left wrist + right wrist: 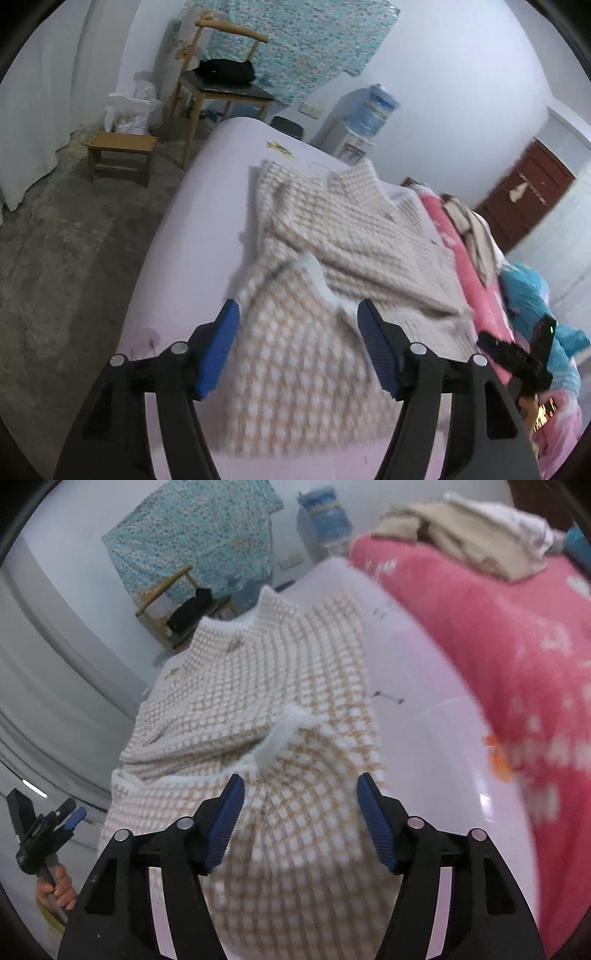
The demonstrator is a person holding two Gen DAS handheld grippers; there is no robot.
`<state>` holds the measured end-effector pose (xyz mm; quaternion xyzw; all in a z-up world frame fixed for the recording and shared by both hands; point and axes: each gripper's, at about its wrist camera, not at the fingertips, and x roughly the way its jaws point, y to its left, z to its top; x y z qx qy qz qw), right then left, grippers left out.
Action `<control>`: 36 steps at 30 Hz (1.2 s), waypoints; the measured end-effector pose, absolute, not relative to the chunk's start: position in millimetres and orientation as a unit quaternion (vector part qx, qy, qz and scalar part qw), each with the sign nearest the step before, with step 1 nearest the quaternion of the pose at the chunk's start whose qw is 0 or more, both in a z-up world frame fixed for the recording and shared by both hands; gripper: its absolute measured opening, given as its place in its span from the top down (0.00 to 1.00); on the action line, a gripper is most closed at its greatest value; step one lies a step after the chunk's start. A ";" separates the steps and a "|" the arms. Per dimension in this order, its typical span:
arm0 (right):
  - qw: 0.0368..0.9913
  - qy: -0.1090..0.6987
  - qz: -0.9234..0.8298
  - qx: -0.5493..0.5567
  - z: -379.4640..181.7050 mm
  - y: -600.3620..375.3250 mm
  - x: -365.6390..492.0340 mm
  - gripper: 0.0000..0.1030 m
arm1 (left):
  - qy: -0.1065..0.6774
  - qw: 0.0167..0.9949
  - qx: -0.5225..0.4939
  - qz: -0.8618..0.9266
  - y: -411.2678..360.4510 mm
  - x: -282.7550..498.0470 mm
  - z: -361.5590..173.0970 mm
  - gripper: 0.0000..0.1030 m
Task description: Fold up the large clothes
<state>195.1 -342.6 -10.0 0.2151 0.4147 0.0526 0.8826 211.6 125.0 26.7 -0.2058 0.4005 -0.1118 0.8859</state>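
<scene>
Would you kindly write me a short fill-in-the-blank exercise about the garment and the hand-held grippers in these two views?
1. The checked sweater lies on a pale ____ mattress.
2. The left hand-held gripper has its jaws ____, gripping nothing.
3. The right hand-held gripper has ____ pads.
4. A ____ blanket lies beside the sweater.

Missing words: pink; open; blue; pink

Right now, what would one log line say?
left tool: open | right tool: open | checked garment: partly folded on bed, unheld
</scene>
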 end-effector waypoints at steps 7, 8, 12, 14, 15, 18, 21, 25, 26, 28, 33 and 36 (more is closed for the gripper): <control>0.867 0.433 0.045 0.242 -11.7 -356.6 118.2 0.35 | 0.422 0.871 -0.196 -0.159 109.7 136.7 6.9 0.31; 0.862 0.440 0.043 0.249 -17.2 -356.0 111.6 0.35 | 0.433 0.863 -0.203 -0.161 107.5 131.2 -2.4 0.31; 0.840 0.464 0.033 0.279 -41.5 -354.7 91.6 0.35 | 0.454 0.837 -0.265 -0.151 114.1 127.4 -33.9 0.31; 0.832 0.469 0.031 0.295 -50.8 -354.7 90.2 0.35 | 0.450 0.822 -0.319 -0.141 125.8 134.1 -47.9 0.31; 0.830 0.468 0.033 0.302 -54.9 -354.6 91.8 0.35 | 0.437 0.814 -0.353 -0.149 133.1 136.9 -51.7 0.31; 0.829 0.457 0.039 0.321 -58.8 -355.4 96.7 0.35 | 0.419 0.806 -0.392 -0.143 144.7 146.2 -56.2 0.31; 0.833 0.441 0.036 0.331 -60.2 -355.6 108.5 0.35 | 0.406 0.805 -0.411 -0.133 150.4 157.1 -55.4 0.31; 0.844 0.425 0.020 0.327 -62.0 -352.4 127.1 0.46 | 0.414 0.827 -0.371 -0.086 140.4 170.1 -52.5 0.51; 0.847 0.424 0.014 0.319 -61.4 -349.6 129.3 0.50 | 0.415 0.837 -0.349 -0.074 136.2 171.6 -50.6 0.55; 0.857 0.427 -0.006 0.288 -60.0 -342.9 139.4 0.65 | 0.421 0.858 -0.288 -0.052 124.3 173.9 -44.2 0.72; 0.888 0.406 -0.015 0.216 -29.4 -327.5 132.9 0.83 | 0.373 0.919 -0.129 -0.029 92.5 155.3 -3.1 0.86; 0.903 0.372 -0.003 0.216 -1.0 -328.4 114.9 0.92 | 0.329 0.938 -0.098 -0.043 84.3 131.1 31.1 0.87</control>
